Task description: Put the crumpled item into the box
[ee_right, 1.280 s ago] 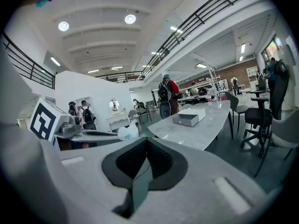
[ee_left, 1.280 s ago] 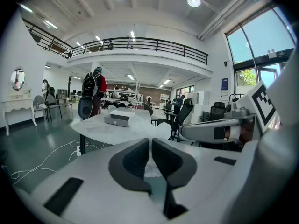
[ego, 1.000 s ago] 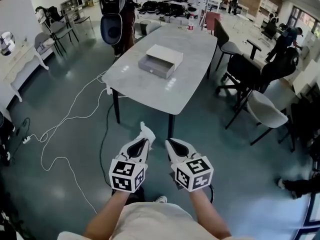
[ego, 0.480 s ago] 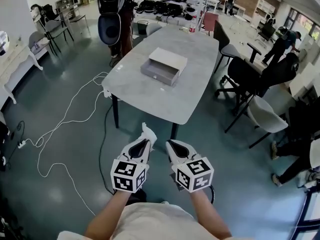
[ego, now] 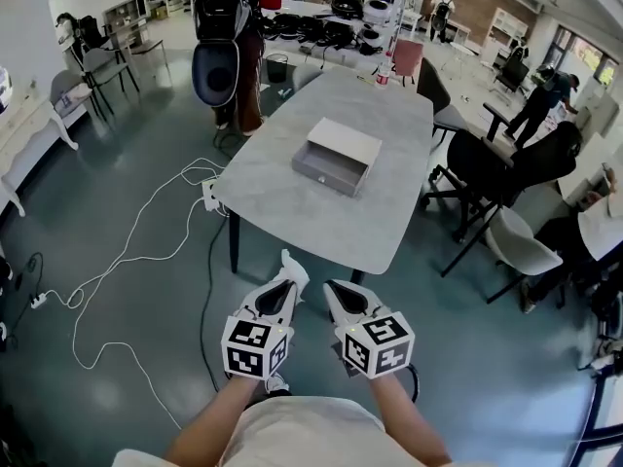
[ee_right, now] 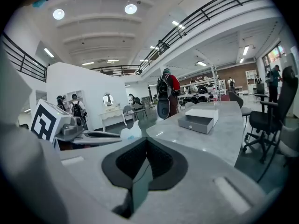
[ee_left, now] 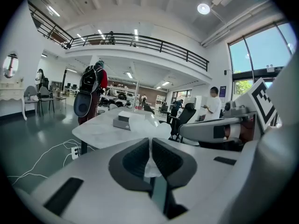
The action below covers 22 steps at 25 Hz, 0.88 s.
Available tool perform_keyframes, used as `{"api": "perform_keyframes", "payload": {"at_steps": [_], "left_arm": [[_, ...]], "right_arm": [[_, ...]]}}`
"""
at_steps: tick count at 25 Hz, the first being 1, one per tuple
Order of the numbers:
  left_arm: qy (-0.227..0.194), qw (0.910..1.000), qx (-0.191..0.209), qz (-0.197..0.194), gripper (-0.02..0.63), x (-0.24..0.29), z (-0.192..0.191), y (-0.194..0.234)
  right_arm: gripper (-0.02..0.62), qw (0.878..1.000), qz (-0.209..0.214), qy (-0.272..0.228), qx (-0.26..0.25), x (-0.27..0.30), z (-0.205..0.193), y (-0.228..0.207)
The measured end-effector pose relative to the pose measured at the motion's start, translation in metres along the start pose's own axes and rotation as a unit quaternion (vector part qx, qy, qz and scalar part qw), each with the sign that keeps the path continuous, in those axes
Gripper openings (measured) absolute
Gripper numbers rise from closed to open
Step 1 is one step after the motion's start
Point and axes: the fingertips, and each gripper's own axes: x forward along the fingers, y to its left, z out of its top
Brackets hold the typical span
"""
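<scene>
A crumpled white item (ego: 290,266) sticks out past the tips of my left gripper (ego: 283,286), which is shut on it low in the head view. In the left gripper view the crumpled white item (ee_left: 156,131) fills the narrow gap of my left gripper (ee_left: 150,143). My right gripper (ego: 332,288) hangs just beside it, shut with nothing in it; my right gripper (ee_right: 146,142) shows its pads pressed together. The box (ego: 338,156), a grey open drawer under a white top, rests on the grey table (ego: 292,212) ahead. The box (ee_right: 201,117) also shows in the right gripper view.
Both grippers are over the floor, short of the table's near edge. Office chairs (ego: 492,168) stand along the table's right side. A white cable (ego: 127,251) snakes over the floor at left. A person with a backpack (ego: 219,56) stands near the far left corner.
The table and box have come nearer and shifted right in the head view. Both grippers keep the same pose, the left still pinching the crumpled item.
</scene>
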Motion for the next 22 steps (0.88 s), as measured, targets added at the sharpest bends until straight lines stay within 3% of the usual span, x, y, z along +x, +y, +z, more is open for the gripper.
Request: {"api": "perform_keyframes", "payload": {"at_steps": [12, 22], "left_arm": [[-0.005, 1.0000, -0.006, -0.004, 0.023, 0.010, 0.017, 0.079], [0.006, 0.9998, 0.005, -0.020, 0.023, 0.049, 0.030, 0.097]], "right_arm": [[0.005, 1.000, -0.012, 0.009, 0.001, 0.071, 0.015, 0.011], [0.005, 0.999, -0.033, 0.004, 0.009, 0.095, 0.026, -0.022]]}}
